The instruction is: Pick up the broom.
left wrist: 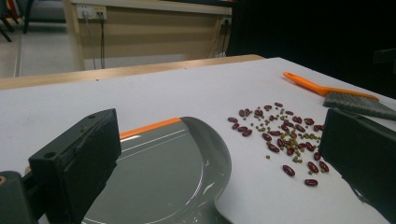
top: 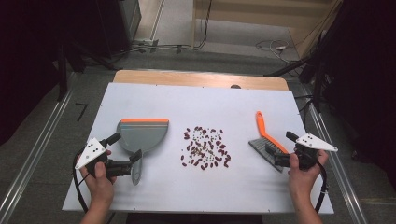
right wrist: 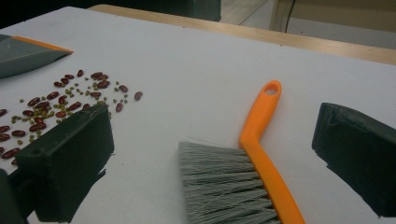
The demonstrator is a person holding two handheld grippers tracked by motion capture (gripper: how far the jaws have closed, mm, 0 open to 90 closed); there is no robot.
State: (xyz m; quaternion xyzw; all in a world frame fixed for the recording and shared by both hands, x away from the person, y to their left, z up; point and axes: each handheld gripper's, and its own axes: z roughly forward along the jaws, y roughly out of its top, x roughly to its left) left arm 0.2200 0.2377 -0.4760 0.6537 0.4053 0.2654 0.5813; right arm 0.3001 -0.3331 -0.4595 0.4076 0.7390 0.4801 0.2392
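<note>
A grey dustpan with an orange front edge lies flat at the table's left, its handle toward the person. A grey-bristled brush with an orange handle lies at the right, red beans scattered between them.

tabletop: white sheet over a wooden board, whose bare light-wood edge shows along the 12 o'clock side. grey floor surrounds it, with metal rails running along the 9 o'clock side and again along the 3 o'clock side. loose cables lie on the floor at 12 o'clock, a white one toward 1 o'clock. light-wood furniture stands beyond at 12 to 1 o'clock. in the left gripper view, a wall socket strip with plugged leads sits at 11 o'clock.
</note>
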